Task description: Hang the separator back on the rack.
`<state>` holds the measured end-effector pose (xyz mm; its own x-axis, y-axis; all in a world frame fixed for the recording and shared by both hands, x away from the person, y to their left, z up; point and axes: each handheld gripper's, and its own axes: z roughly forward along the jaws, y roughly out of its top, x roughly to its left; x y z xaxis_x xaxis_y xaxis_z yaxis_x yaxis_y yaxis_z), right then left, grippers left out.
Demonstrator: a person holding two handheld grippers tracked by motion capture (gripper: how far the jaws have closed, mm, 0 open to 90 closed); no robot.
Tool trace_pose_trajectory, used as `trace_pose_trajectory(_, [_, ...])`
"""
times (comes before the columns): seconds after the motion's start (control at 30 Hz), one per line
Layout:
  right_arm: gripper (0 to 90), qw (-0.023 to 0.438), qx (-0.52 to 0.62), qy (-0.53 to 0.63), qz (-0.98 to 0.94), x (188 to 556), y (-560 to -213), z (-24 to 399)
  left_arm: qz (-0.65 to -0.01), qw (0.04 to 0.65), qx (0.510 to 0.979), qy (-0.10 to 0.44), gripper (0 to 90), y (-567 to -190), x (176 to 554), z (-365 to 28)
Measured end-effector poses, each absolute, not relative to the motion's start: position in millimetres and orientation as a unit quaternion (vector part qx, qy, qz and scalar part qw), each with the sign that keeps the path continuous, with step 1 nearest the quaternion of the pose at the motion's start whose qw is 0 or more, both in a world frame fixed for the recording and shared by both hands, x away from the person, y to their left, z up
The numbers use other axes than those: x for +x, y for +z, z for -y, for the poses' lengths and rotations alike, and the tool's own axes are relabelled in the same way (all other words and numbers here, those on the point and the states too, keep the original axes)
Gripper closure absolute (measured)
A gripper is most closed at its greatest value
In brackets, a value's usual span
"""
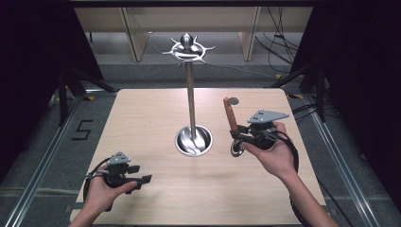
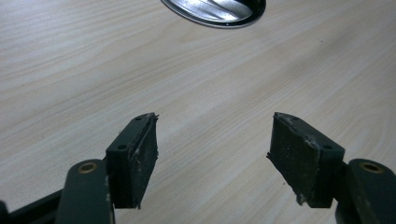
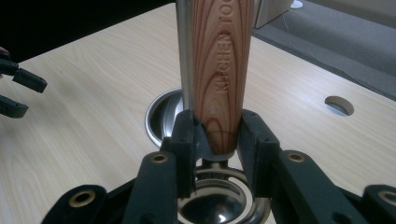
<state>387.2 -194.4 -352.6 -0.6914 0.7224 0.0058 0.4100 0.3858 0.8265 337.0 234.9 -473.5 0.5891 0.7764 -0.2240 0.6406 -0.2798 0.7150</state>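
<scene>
The left hand (image 1: 106,187) enters from the bottom edge at about seven o'clock of the high view, forearm angled up toward one o'clock. Its left gripper (image 1: 145,178) points toward three o'clock, held low, jaws standing wide apart with nothing between the pads (image 2: 144,154). The right hand (image 1: 274,151) comes in from five o'clock, forearm slanting toward eleven o'clock, palm cupped beneath the right gripper (image 3: 217,140), whose jaws are clamped on something between them.

Each hand-held gripper (image 1: 142,179) (image 1: 242,134) is black, with brass-ringed screw holes, frayed dark pads (image 2: 144,156), a grey three-cornered plate (image 1: 267,115) and a black cable; forearms bare.
</scene>
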Motion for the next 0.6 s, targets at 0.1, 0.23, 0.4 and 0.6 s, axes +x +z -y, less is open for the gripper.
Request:
trace_pose_trajectory(0.1, [69.8,0.182,0.35,0.435,-0.81,387,-350,193,-0.447,0.404,0.794,0.083,31.4,-474,337,-235])
trace_pose_trajectory(0.23, [69.8,0.185,0.345,0.439,-0.809,388,-345,191,-0.446,0.403,0.794,0.084,31.4,-473,337,-235])
trace_pose_trajectory(0.4, [69.9,0.193,0.345,0.447,-0.802,389,-343,187,-0.446,0.403,0.794,0.087,31.4,-473,337,-235])
trace_pose_trajectory(0.6, [69.9,0.198,0.34,0.45,-0.802,391,-339,185,-0.446,0.403,0.795,0.087,31.4,-473,337,-235])
